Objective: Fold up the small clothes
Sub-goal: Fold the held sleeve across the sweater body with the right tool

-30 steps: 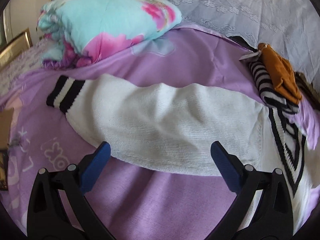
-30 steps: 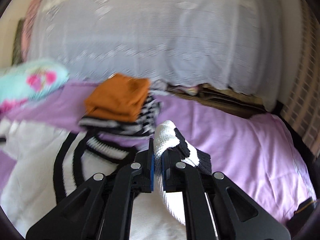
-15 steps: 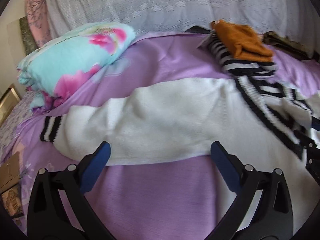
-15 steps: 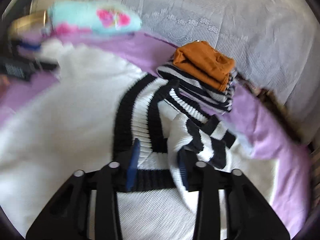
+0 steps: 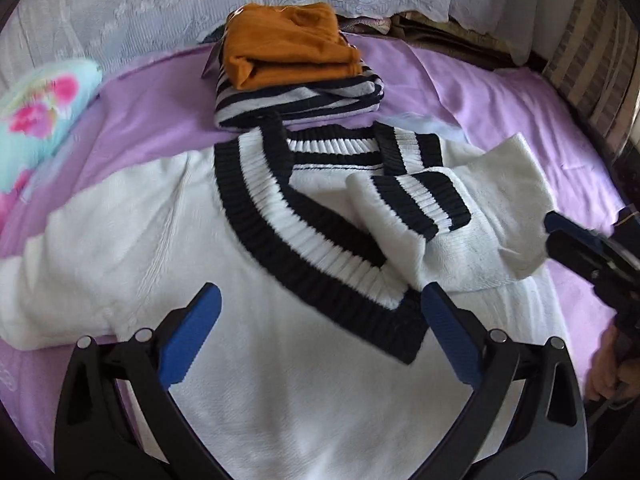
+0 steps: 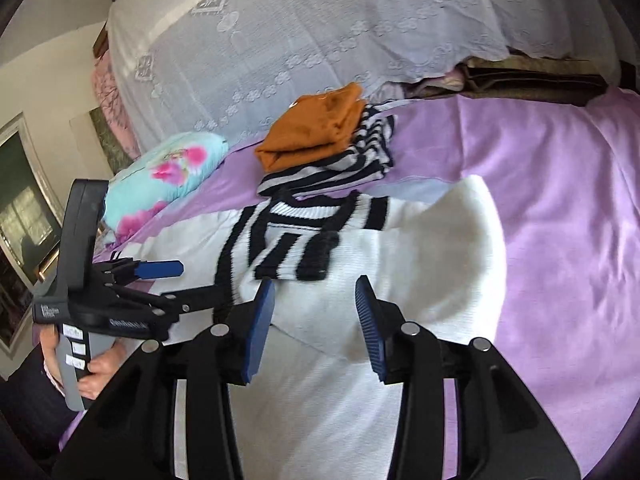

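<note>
A white knit sweater [image 5: 160, 240] with a black-and-white V collar [image 5: 280, 208] lies face up on the purple bed sheet [image 5: 500, 92]. One sleeve [image 5: 472, 232] is folded across the chest, its striped cuff [image 5: 420, 200] near the collar. My left gripper [image 5: 320, 304] hovers open over the sweater's chest, holding nothing. My right gripper [image 6: 314, 292] is open just short of the folded sleeve [image 6: 432, 248], empty. Each gripper shows in the other's view: the right gripper [image 5: 554, 232] at the right edge, the left gripper [image 6: 180, 284] at the left, gripped by a hand [image 6: 96, 368].
A folded orange garment [image 5: 288, 52] rests on a folded striped one [image 5: 304, 100] just beyond the collar. A floral quilt bundle [image 5: 36, 120] lies at the far left. White lace fabric [image 6: 300, 32] drapes behind the bed. Bare purple sheet [image 6: 560, 200] extends to the right.
My right gripper has let go of the striped cuff, leaving the sleeve across the chest, and has opened and pulled back. My left gripper swung from the other sleeve toward the collar.
</note>
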Demonstrator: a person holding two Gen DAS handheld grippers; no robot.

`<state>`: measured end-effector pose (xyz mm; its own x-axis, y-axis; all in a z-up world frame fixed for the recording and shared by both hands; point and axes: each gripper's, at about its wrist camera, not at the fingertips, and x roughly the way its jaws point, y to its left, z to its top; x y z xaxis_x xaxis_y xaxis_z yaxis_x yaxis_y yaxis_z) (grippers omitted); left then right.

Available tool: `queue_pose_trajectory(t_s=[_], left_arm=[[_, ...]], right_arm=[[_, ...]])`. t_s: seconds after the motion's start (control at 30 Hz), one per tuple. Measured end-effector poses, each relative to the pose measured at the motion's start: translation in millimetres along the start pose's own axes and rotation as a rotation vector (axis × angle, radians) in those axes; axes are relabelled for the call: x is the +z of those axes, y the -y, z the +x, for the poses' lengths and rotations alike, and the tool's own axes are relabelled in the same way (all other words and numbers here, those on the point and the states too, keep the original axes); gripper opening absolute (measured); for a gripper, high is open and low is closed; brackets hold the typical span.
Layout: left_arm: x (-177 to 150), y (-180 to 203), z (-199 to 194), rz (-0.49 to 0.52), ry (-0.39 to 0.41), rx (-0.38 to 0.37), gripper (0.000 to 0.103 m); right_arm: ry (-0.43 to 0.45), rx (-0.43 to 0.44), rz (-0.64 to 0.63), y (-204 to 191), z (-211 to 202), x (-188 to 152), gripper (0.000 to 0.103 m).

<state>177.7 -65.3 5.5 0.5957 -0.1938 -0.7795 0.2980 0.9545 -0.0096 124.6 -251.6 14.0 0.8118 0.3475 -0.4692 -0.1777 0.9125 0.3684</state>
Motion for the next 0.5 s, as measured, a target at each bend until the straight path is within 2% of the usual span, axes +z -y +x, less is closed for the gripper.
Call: queue_pose_trajectory(t_s=[0.07,0.17,0.23,0.3,0.4,0.47,0.5], left_arm=[[4,30,0,0.092,0.048,0.119,0.101],[13,67,1,0.217,0.11,0.241,0.101],[19,84,5,0.267,0.103,0.255,0.101],[22,96,17,0.309,0.069,0.237,0.101],[19,101,32,0.347,0.049,0.246,0.101],[19,98,40,0.336,0.057,0.278,0.101],[22,90,42,0.313,0.06,0.271,0.098]], right_arm=[[0.029,0.002,0.054,13,-5,1,0.043],[0.025,0.04,0.157,34,-6,0,0.043],[0.023,0.054,0.206,45,-8,0,0.043],[0.036,0.053,0.233,52,-15,1,0.043],[0.058,0.057,0.266,61,-23,3,0.043],[0.064,0.072,0.288,65,-26,3,0.043],[0.066,0.071,0.293,66,-27,3,0.043]])
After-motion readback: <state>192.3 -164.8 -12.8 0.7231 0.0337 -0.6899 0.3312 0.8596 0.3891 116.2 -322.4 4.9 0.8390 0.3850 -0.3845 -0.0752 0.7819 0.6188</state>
